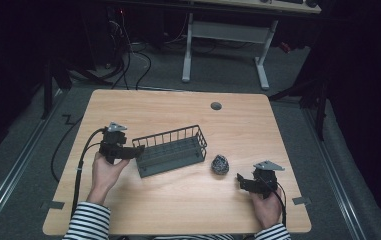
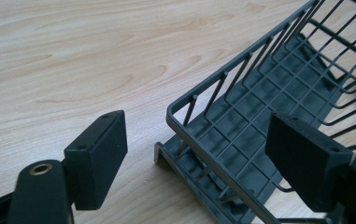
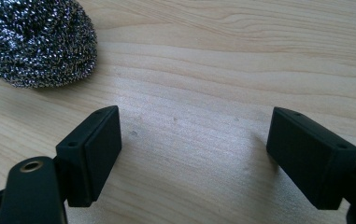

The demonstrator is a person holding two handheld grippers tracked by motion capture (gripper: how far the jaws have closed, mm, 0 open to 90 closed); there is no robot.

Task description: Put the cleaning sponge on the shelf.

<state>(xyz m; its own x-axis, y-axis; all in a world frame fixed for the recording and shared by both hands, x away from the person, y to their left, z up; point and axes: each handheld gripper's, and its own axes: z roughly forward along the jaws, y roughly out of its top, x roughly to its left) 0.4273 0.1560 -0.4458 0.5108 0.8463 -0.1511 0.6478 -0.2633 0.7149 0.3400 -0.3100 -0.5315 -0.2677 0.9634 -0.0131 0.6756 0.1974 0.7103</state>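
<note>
Pale wooden table in a dark room. Left gripper spread wide astride the grey wire basket's end rim — pads not pressing. Right gripper agape, empty — steel scourer just beyond, beside the basket.

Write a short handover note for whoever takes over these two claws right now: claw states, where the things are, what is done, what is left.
Left claw: open, jaws straddling the near end corner of the grey wire basket, not gripping.
Right claw: open over bare table, holding nothing.
Steel scourer: on the table beside the basket's right end, ahead of the right claw.
Done: nothing grasped yet.
Left, probably: grip the basket, pick up the scourer and put it in.
</note>
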